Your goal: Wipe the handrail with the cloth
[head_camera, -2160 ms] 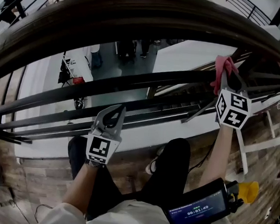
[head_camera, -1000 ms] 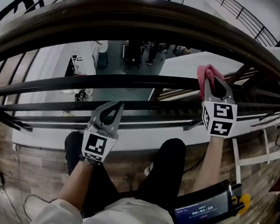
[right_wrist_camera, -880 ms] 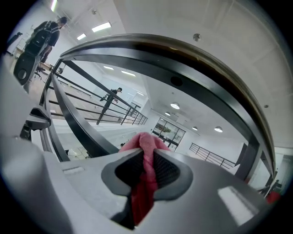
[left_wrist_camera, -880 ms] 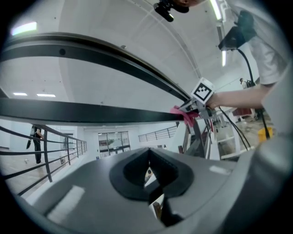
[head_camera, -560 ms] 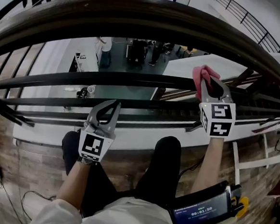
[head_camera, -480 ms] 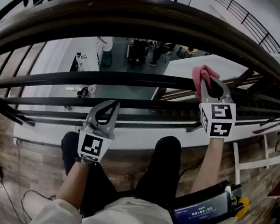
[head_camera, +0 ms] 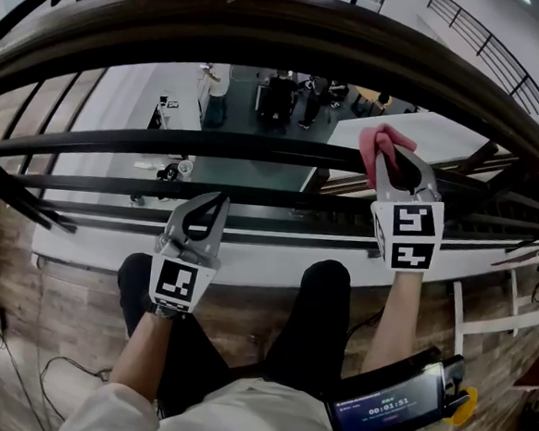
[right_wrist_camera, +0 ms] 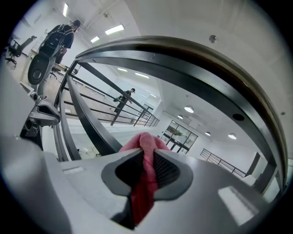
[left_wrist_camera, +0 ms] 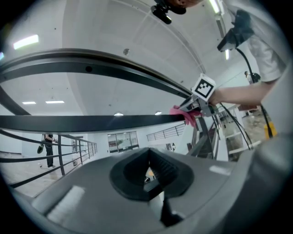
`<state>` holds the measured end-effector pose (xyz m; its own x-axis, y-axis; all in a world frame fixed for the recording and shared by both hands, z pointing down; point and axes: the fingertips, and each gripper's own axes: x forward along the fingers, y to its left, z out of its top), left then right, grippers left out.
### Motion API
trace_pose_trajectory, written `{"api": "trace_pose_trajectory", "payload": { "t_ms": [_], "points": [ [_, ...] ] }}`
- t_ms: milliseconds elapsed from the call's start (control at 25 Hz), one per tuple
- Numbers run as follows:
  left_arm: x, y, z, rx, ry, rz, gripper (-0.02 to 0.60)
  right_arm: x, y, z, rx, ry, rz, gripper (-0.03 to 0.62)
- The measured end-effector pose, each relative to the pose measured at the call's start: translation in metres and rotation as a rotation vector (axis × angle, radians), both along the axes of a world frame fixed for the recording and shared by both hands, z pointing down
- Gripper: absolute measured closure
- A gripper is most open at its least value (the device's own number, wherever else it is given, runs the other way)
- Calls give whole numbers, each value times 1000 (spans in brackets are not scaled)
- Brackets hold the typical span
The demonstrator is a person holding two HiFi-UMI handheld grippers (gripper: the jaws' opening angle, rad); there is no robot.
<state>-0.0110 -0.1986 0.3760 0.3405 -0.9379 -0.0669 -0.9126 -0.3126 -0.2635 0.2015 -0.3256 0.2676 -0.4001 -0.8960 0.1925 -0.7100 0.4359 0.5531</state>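
A dark wooden handrail (head_camera: 266, 28) arches across the top of the head view, with black metal rails (head_camera: 164, 142) below it. My right gripper (head_camera: 392, 156) is shut on a pink cloth (head_camera: 379, 142), which bunches out past the jaw tips against the uppermost black rail. In the right gripper view the pink cloth (right_wrist_camera: 145, 173) hangs pinched between the jaws, under the curved handrail (right_wrist_camera: 192, 59). My left gripper (head_camera: 207, 205) is shut and empty, held lower, in front of the bottom rails. The left gripper view shows the cloth (left_wrist_camera: 183, 114) on the rail at right.
Beyond the rails lies an open drop to a lower floor with people and equipment (head_camera: 279, 94). My legs and shoes (head_camera: 323, 302) stand on wood flooring (head_camera: 49, 304). A device with a lit screen (head_camera: 384, 410) hangs at my waist. White frame legs (head_camera: 513, 313) stand at right.
My right gripper has slid the pink cloth leftward along the black rail over the last two seconds. The left gripper has stayed about where it was.
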Motion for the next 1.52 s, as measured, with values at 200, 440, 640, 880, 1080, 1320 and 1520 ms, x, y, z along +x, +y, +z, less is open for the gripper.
{"api": "trace_pose_trajectory", "payload": {
  "t_ms": [200, 440, 640, 880, 1080, 1320, 1520],
  "points": [
    [-8, 5, 4, 1, -23, -10, 575, -18, 3, 3, -3, 11, -22, 540],
    [-20, 13, 0, 8, -7, -37, 575, -36, 10, 0, -4, 13, -54, 540],
    [-23, 16, 0, 14, 4, -45, 575, -57, 16, 2, -6, 20, -94, 540],
    [-30, 21, 3, 15, -6, -49, 575, -82, 24, 4, -12, 57, -138, 540],
    [-36, 26, 2, 21, 0, -57, 575, -98, 29, 5, -9, 78, -160, 542],
    [-43, 32, 4, 24, 0, -61, 575, -114, 33, 7, -14, 101, -180, 542],
    [-51, 36, -3, 39, 47, -84, 575, -123, 34, 8, -26, 120, -198, 543]
  ]
}}
